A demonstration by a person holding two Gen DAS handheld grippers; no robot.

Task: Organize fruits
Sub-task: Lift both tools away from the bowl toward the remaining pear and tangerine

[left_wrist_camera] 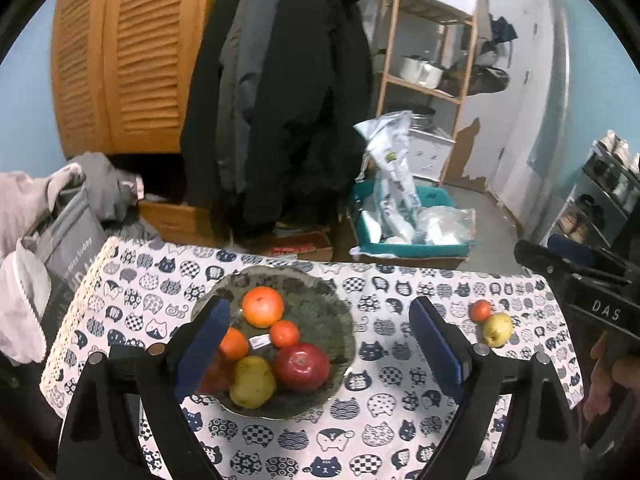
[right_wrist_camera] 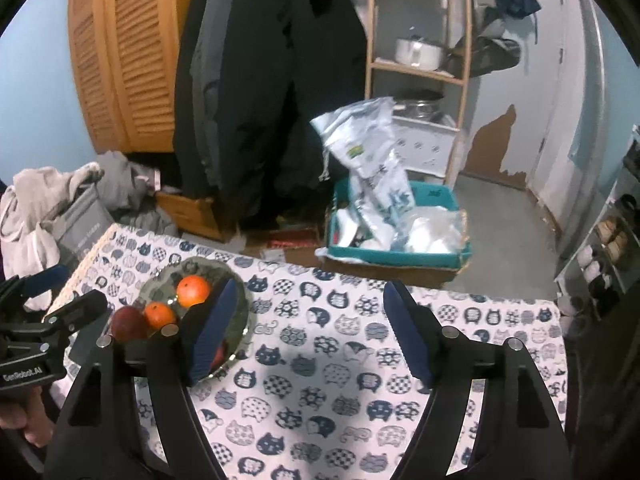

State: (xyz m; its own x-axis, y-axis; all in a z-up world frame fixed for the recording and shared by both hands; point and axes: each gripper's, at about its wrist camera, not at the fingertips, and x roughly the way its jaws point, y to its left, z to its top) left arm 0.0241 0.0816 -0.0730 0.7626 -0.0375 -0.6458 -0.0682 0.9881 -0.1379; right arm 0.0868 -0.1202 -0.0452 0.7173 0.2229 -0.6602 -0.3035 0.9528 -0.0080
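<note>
My left gripper point(left_wrist_camera: 320, 340) wide, empty, over the bowl point(left_wrist_camera: 340, 320) — oranges, red apple point(left_wrist_camera: 302, 365), pear point(left_wrist_camera: 252, 380) inside. Right of it, loose tangerine point(left_wrist_camera: 480, 309) touching yellow apple point(left_wrist_camera: 497, 329). My right gripper point(right_wrist_camera: 308, 332) wide, empty, over the tablecloth point(right_wrist_camera: 320, 380).

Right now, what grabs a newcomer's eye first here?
The bowl of fruit on the cat-print cloth, with a red apple at its front. To its right, a small orange touches a yellow apple on the cloth. Behind the table hang dark coats.
</note>
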